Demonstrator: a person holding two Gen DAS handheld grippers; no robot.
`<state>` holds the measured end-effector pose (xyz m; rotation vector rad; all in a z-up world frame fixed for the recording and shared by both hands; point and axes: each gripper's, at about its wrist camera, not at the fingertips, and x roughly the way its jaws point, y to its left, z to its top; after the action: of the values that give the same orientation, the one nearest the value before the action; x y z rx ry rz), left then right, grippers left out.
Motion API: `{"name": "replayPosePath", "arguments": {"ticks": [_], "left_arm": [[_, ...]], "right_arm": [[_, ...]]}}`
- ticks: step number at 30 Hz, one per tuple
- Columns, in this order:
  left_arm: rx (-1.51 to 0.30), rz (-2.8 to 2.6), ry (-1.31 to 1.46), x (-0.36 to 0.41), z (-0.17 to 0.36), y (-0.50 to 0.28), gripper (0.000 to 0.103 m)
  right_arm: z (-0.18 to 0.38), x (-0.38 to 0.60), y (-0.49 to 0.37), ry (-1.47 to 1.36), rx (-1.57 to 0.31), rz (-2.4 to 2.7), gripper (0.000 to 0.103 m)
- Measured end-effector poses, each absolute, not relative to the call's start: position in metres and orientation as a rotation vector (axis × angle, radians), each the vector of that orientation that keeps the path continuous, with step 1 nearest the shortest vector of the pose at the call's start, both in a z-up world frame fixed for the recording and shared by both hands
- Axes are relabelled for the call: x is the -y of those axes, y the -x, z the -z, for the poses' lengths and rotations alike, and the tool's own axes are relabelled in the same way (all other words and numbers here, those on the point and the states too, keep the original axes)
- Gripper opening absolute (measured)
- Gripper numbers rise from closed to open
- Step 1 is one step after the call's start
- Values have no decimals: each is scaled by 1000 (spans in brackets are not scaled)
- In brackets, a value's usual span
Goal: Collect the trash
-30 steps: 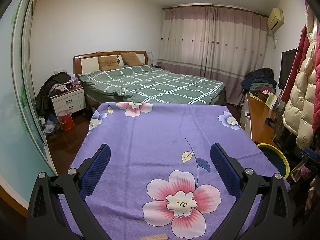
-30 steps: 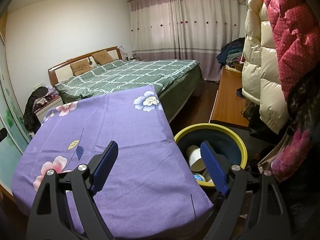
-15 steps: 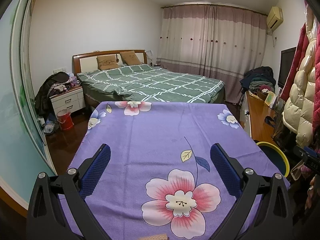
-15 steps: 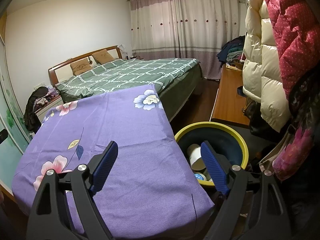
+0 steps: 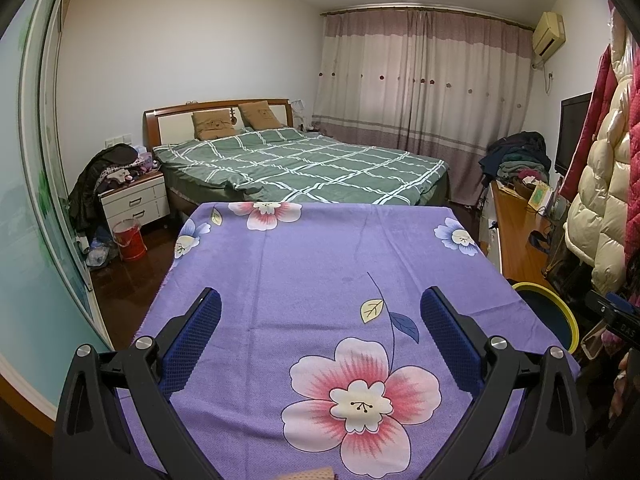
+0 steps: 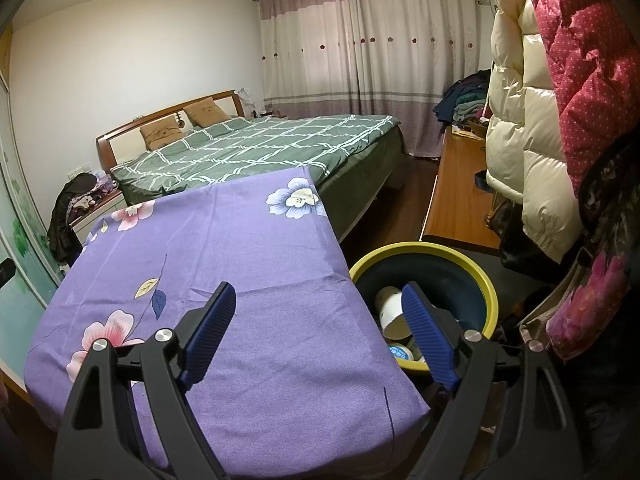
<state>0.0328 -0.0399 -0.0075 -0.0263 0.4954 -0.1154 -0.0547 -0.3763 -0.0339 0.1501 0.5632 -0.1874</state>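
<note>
A bedroom seen from two wrist cameras. In front is a desk (image 5: 320,280) covered by a purple cloth printed with pink and blue flowers; its top shows no loose litter. The left hand-held gripper (image 5: 320,332) hovers over the cloth with its blue padded jaws wide apart and nothing between them. The right hand-held gripper (image 6: 320,328) is likewise spread wide and empty, hanging above the desk's right edge. Just beside that edge, on the floor, stands a yellow-rimmed bin (image 6: 486,284) with a dark inside; the collected trash lies in it, including a white paper cup (image 6: 390,308) on its side and a small blue-and-white lid (image 6: 400,352). Behind the desk is a bed (image 5: 304,164) with a green checked cover, and padded coats (image 6: 532,128) hang close on the right. The task looks nearly or fully done. The risk from here is the right hand-held gripper catching the bin's rim and tipping it, or snagging the overhanging cloth or the coats, because everything on that side is crowded together.
</note>
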Motion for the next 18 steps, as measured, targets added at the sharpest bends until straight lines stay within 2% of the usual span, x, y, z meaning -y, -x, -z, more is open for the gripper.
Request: {"name": "replayPosePath", "arguments": {"ticks": [18], "left_arm": [[-498, 112, 25, 40, 8, -33, 98]], "right_arm": [[35, 377, 54, -154, -567, 188, 81]]}}
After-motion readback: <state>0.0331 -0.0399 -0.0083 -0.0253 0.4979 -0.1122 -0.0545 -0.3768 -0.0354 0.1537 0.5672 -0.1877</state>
